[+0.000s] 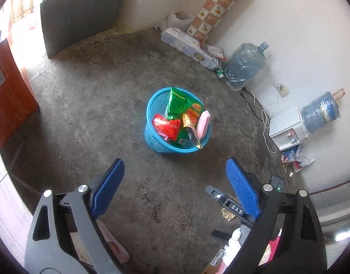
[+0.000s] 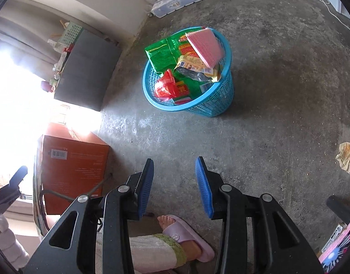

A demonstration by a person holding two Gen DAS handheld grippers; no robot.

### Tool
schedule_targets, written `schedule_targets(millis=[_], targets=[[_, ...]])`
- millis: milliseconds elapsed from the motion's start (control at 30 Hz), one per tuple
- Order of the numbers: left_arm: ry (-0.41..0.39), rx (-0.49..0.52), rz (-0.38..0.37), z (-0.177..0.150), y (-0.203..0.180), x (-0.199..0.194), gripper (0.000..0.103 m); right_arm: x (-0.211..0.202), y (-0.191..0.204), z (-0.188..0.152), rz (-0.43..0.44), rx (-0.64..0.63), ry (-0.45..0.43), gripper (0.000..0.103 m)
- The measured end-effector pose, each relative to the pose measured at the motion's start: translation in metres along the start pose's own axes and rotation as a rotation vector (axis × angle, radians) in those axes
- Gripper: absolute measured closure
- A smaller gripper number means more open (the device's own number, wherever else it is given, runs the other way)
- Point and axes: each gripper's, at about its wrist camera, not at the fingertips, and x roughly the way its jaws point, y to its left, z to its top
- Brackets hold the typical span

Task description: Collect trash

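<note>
Bare concrete floor lay open on all sides of the blue basket, giving clear approach from above. Wrappers and a pink packet stood above its rim. An orange box and grey cabinet bounded one side; water bottles, a dispenser and cables lined the wall. A crumpled paper lay well apart.

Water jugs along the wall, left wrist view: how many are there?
2. One large blue water jug leans on the floor against the wall beside a green can; the other jug sits upended on the white dispenser. Others may be outside the frame.
</note>
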Motion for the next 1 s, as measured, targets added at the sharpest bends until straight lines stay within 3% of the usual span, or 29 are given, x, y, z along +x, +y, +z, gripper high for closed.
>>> schedule_targets(millis=[233, 400, 500, 567, 667, 733, 867, 1000], targets=[[-0.184, -0.001, 0.032, -0.041, 0.030, -0.095, 0.016, -0.041, 0.064, -0.013, -0.016, -0.202, -0.076, 0.065], [-0.273, 0.026, 0.066, -0.077, 0.036, -0.145, 0.016, -0.098, 0.116, -0.041, -0.019, -0.408, -0.213, 0.053], [-0.319, 0.008, 0.077, -0.099, 0.044, -0.173, 0.011, -0.143, 0.147, -0.065, -0.019, -0.516, -0.351, 0.038], [-0.343, -0.008, 0.093, -0.112, 0.049, -0.189, 0.009, -0.170, 0.166, -0.085, -0.027, -0.580, -0.449, 0.015], [-0.373, -0.039, 0.105, -0.132, 0.057, -0.209, 0.009, -0.199, 0.190, -0.113, -0.013, -0.652, -0.556, 0.006], [-0.381, -0.053, 0.117, -0.146, 0.061, -0.216, 0.009, -0.204, 0.204, -0.126, -0.002, -0.688, -0.548, 0.006], [-0.387, -0.050, 0.175, -0.171, 0.066, -0.226, 0.009, -0.191, 0.226, -0.145, -0.015, -0.736, -0.452, 0.006], [-0.422, -0.026, 0.427, -0.188, 0.067, -0.232, 0.009, -0.172, 0.245, -0.177, -0.067, -0.828, -0.391, 0.006]])
